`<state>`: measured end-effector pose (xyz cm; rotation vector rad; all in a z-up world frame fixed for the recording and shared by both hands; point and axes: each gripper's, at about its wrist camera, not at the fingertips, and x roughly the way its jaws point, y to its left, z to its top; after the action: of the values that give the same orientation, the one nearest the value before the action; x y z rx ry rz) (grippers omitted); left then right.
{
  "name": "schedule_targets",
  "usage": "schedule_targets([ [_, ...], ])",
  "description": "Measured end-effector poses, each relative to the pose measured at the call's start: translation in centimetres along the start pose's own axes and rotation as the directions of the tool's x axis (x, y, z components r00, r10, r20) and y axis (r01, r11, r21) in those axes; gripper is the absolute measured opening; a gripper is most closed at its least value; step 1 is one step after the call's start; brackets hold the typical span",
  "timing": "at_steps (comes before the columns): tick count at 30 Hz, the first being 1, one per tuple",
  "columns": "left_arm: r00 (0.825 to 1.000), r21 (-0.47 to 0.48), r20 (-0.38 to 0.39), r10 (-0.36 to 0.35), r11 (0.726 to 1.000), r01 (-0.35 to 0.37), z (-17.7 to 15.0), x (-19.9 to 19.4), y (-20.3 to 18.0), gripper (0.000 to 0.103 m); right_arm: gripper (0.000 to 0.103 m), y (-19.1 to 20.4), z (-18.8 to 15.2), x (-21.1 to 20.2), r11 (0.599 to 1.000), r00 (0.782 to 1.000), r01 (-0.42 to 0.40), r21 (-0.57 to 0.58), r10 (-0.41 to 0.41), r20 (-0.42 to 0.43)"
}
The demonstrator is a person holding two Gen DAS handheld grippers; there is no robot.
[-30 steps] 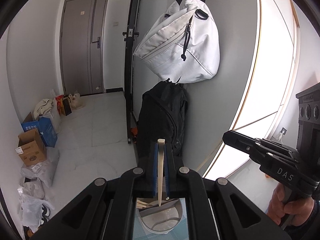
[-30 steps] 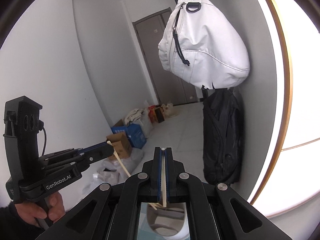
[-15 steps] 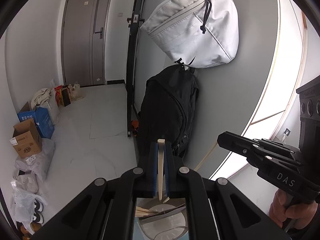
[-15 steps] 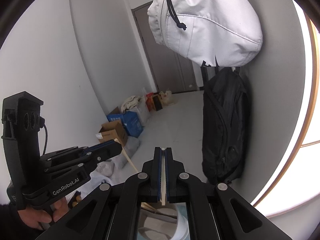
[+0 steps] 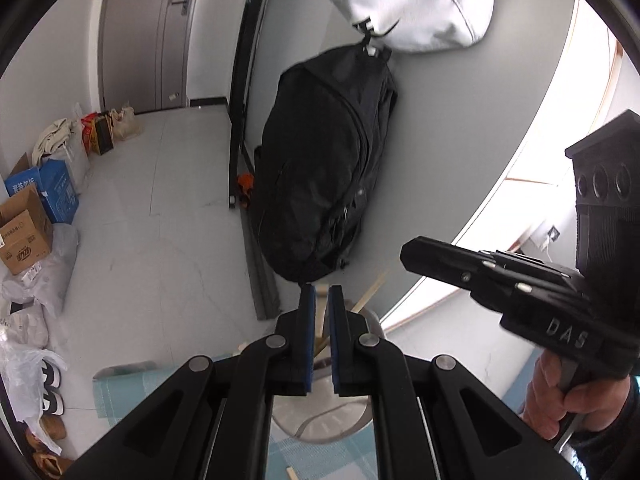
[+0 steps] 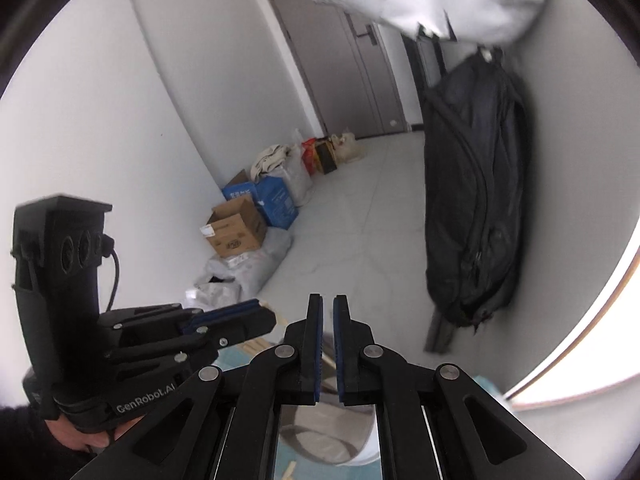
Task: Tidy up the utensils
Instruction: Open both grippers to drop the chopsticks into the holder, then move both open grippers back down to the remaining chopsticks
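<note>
Your left gripper (image 5: 321, 300) has its jaws pinching a wooden chopstick (image 5: 320, 312) at lower centre, right over the round holder (image 5: 320, 420) so it drops in. Your right gripper (image 6: 327, 308) jaws are opening with nothing visible between them; its stick has likely fallen.

each wrist view looked forward and downward along its own gripper's fingers, close above a round container (image 5: 320, 420) on a checked cloth (image 5: 132, 388). both shared the black backpack (image 6: 472, 208), the grey door (image 5: 140, 32) and the cardboard boxes (image 6: 236, 228).
</note>
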<state>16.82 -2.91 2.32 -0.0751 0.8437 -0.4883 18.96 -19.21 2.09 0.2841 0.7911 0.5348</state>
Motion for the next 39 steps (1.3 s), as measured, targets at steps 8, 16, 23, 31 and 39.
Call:
schedule_targets([
  [8,1.0,-0.093,0.008,0.001,0.996,0.0,-0.8,-1.3,1.6,0.025,0.007,-2.7,-1.5,-1.1,0.985,0.999,-0.048,0.166,0.047,0.007],
  [16,0.998,-0.121,0.06,0.017,0.993,-0.01,-1.3,-3.3,0.7,0.046,0.032,-1.8,-2.3,-4.0,0.986,0.995,-0.065,0.154,0.054,0.078],
  [23,0.993,-0.122,0.116,0.019,0.993,-0.005,-1.3,-6.2,-0.8,0.066,0.045,0.3,-2.5,-7.0,0.991,0.991,-0.058,0.121,0.043,0.125],
  [31,0.991,-0.134,0.131,-0.005,0.991,0.023,-2.1,-8.6,-1.6,0.068,0.064,2.7,-3.0,-10.3,0.999,0.987,-0.012,0.053,0.003,0.159],
  [39,0.986,-0.135,0.168,-0.015,0.99,0.039,-3.9,-10.5,-2.1,0.081,0.073,3.0,-5.9,-13.1,0.999,0.981,-0.005,0.049,-0.005,0.196],
])
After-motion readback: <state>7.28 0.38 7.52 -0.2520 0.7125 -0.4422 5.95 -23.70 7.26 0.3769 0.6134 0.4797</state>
